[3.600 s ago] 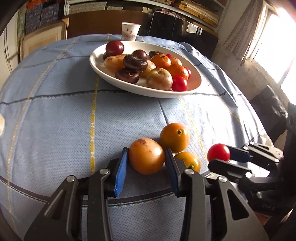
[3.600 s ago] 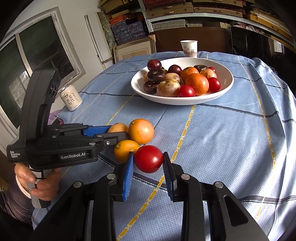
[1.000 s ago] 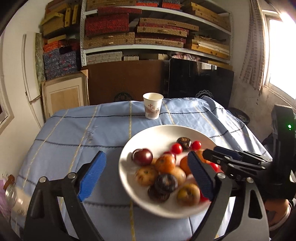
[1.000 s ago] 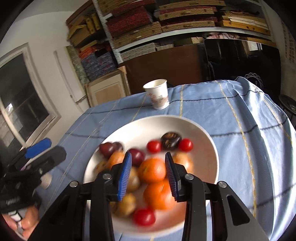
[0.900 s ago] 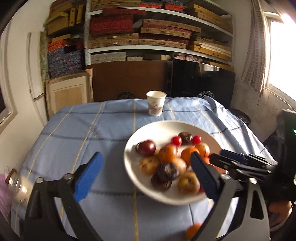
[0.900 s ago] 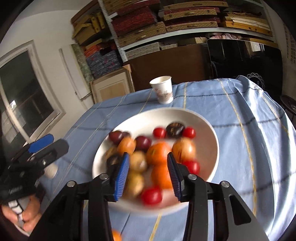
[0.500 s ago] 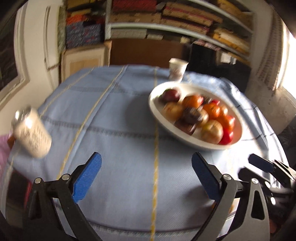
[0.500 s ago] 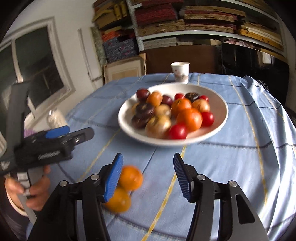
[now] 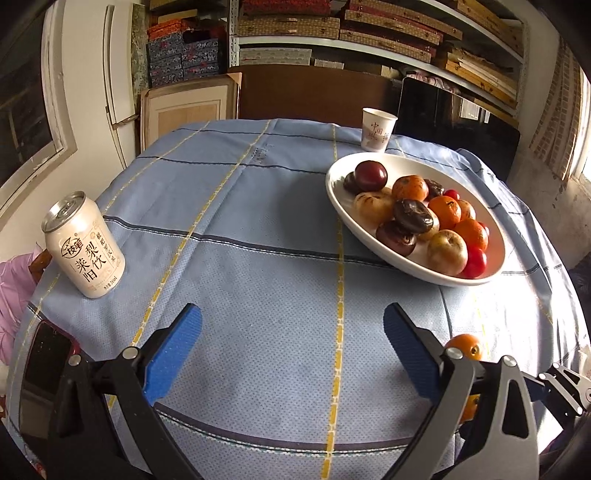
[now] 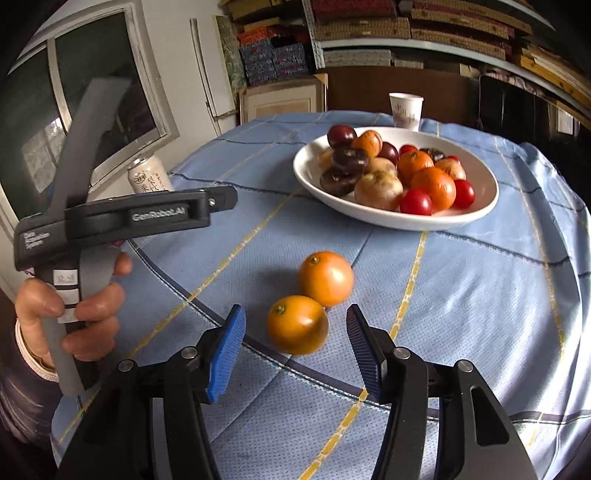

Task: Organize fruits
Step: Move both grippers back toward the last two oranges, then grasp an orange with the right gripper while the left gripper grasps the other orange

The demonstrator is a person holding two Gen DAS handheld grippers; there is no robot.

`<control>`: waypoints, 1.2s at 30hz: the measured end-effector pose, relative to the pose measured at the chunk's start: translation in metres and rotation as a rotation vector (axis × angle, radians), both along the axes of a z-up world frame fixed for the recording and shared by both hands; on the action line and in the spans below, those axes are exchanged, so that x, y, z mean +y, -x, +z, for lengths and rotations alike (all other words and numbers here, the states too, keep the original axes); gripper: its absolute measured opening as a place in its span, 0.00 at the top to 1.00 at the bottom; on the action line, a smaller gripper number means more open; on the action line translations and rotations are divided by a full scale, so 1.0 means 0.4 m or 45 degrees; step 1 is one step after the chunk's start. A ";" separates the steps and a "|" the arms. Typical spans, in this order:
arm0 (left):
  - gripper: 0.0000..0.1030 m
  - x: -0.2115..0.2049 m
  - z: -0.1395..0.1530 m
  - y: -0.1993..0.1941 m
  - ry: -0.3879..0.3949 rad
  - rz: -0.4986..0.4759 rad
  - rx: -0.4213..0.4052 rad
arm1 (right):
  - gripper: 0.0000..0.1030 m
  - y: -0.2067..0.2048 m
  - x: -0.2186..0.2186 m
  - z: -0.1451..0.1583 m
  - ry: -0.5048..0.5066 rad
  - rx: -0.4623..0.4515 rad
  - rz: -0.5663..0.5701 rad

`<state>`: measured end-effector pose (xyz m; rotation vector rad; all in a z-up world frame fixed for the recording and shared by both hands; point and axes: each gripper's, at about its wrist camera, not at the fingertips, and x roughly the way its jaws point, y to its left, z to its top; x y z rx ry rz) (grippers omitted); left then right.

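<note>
Jaws wide above blue checked tablecloth (image 9: pixel 258 266), shelves (image 9: pixel 369 33) behind.

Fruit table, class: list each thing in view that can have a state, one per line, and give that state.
Left gripper: jaws wide open, nothing between them.
Right gripper: jaws open, near orange just ahead between them, untouched.
Near orange: on the cloth, against the far orange.
Far orange: on the cloth, outside the bowl.
Bowl: upright, heaped with fruit.
Can: upright, tab unopened.
Paper cup: upright behind the bowl; contents hidden.
</note>
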<state>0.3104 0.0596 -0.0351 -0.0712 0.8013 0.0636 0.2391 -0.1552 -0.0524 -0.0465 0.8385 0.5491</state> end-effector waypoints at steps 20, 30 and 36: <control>0.06 -0.009 -0.001 0.003 -0.003 -0.003 0.008 | 0.53 -0.031 0.003 -0.046 -0.024 0.150 -0.039; 0.06 -0.009 -0.003 0.001 -0.010 0.001 0.020 | 0.63 -0.036 -0.022 -0.035 -0.109 0.180 -0.012; 0.06 -0.016 -0.013 -0.004 0.001 -0.024 0.041 | 0.63 -0.006 -0.084 0.027 -0.245 0.075 -0.018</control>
